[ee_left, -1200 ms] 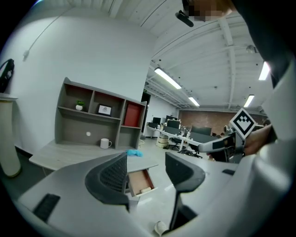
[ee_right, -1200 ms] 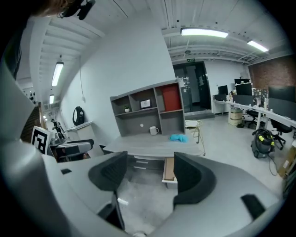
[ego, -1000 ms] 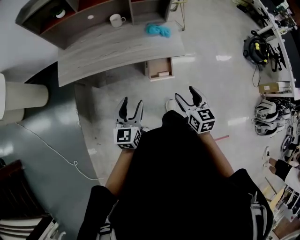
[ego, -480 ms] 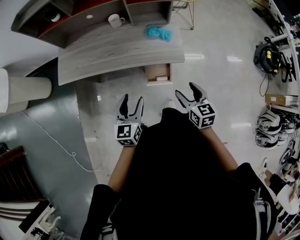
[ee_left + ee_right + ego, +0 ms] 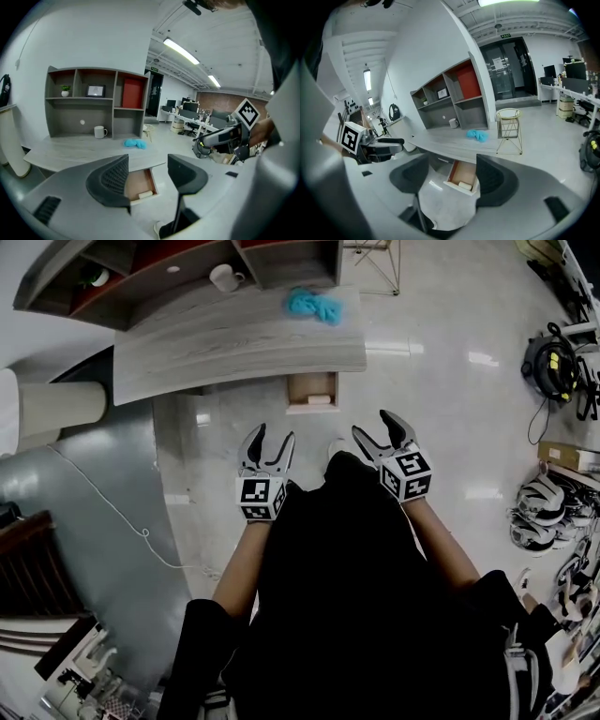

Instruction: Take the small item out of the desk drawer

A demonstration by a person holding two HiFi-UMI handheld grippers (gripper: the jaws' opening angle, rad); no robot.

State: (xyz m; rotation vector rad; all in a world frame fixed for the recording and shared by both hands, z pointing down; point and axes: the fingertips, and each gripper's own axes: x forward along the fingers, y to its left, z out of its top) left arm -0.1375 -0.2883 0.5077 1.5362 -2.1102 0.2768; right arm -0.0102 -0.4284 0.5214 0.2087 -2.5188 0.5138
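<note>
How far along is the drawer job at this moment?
Done: the drawer is open under the desk, with the small pale item lying at its front. In hand: nothing; the left gripper and right gripper are both open and empty, well short of the desk. Left: approach, grasp the item, lift it out.

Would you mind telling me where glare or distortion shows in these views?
Head view: bright glare patches on the glossy pale floor beside the grey wood-grain desk. Left gripper view: strong fisheye bending, dark corners. Right gripper view: same fisheye curve, yet the open wooden drawer looks sharp.
</note>
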